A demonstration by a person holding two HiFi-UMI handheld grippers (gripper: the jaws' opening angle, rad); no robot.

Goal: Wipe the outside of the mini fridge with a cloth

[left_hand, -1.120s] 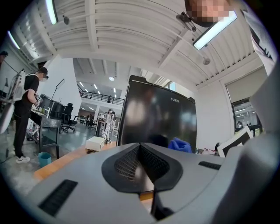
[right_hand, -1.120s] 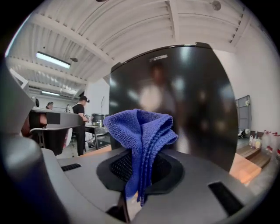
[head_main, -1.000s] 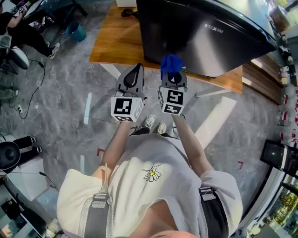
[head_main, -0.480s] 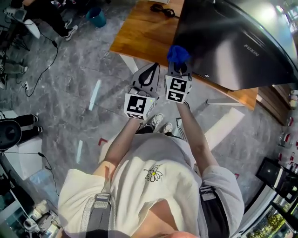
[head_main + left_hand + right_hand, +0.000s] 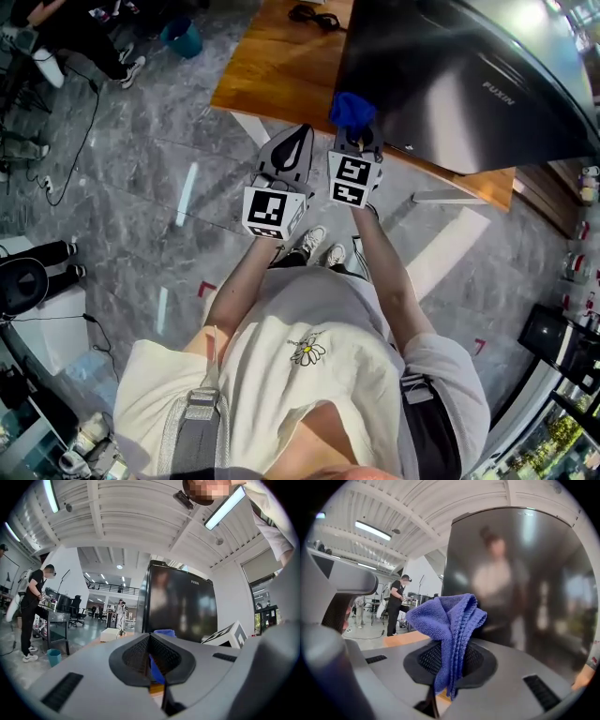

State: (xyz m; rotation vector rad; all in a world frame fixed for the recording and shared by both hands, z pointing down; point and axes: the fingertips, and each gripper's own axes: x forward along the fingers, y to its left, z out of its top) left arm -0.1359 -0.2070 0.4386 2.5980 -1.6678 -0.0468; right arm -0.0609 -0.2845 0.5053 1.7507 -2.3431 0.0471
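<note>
Right tool (image 5: pixel 450 677) clamped on blue cloth (image 5: pixel 447 616), left tool (image 5: pixel 150 660) closed empty, before black mini fridge (image 5: pixel 525 583)

Overall light: bright, even indoor light in all three views.
Sources: long ceiling lamps (image 5: pixel 225 508) at the upper right and upper left of the left gripper view; one strip lamp (image 5: pixel 372 530) at the upper left of the right gripper view.
Glare: a pale green-white sheen on the mini fridge (image 5: pixel 450 84) at the upper right of the head view; its dark door mirrors smeared, blurred shapes in the right gripper view.
Shadows: soft and weak on the grey floor (image 5: pixel 122 216).
Distortion: strong fisheye bowing towards the edges; black rounded corners in both gripper views.
Focus: the cloth (image 5: pixel 450 620) is sharp at centre; the near foreground along the bottom of both gripper views is soft.
</note>
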